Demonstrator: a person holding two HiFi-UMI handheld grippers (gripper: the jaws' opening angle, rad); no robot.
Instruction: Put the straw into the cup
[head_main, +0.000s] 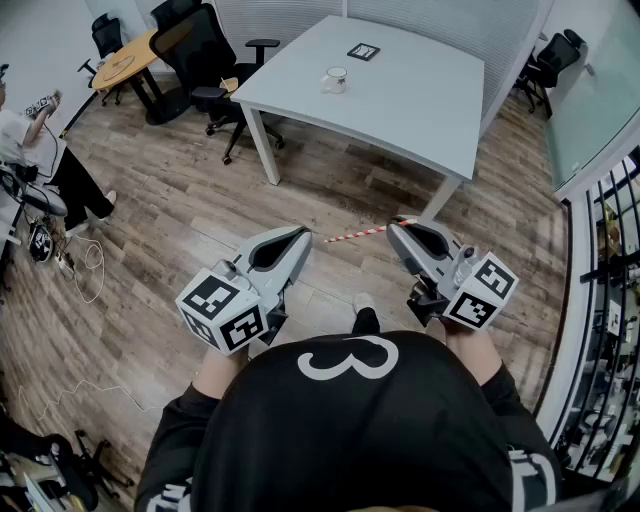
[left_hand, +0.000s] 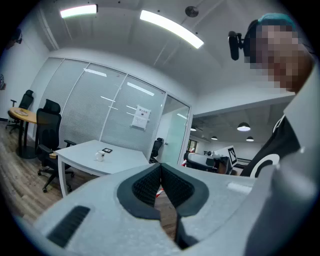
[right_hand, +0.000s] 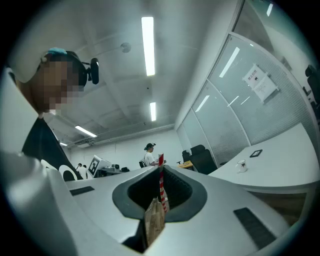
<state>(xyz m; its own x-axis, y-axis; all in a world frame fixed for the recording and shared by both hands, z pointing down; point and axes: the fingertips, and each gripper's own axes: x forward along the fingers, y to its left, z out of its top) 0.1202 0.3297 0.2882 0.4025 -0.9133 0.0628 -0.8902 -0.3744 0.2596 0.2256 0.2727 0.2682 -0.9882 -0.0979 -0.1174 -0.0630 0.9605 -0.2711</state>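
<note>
A red-and-white striped straw (head_main: 360, 233) sticks out sideways to the left from my right gripper (head_main: 397, 226), which is shut on its end. In the right gripper view the straw (right_hand: 161, 186) stands upright between the pads, with a brown paper scrap (right_hand: 154, 221) below it. My left gripper (head_main: 300, 232) is held level beside it, shut and with nothing in it; the straw's free end points toward its tip. The small white cup (head_main: 335, 80) stands far off on the white table (head_main: 420, 110), and shows as the cup (left_hand: 100, 156) and the cup (right_hand: 242, 165) in the gripper views.
A black marker card (head_main: 363, 51) lies behind the cup. Black office chairs (head_main: 215, 60) and a round wooden table (head_main: 125, 58) stand at the far left. A person (head_main: 40, 150) stands at the left edge, with cables (head_main: 85, 265) on the wooden floor. A railing (head_main: 605, 290) runs along the right.
</note>
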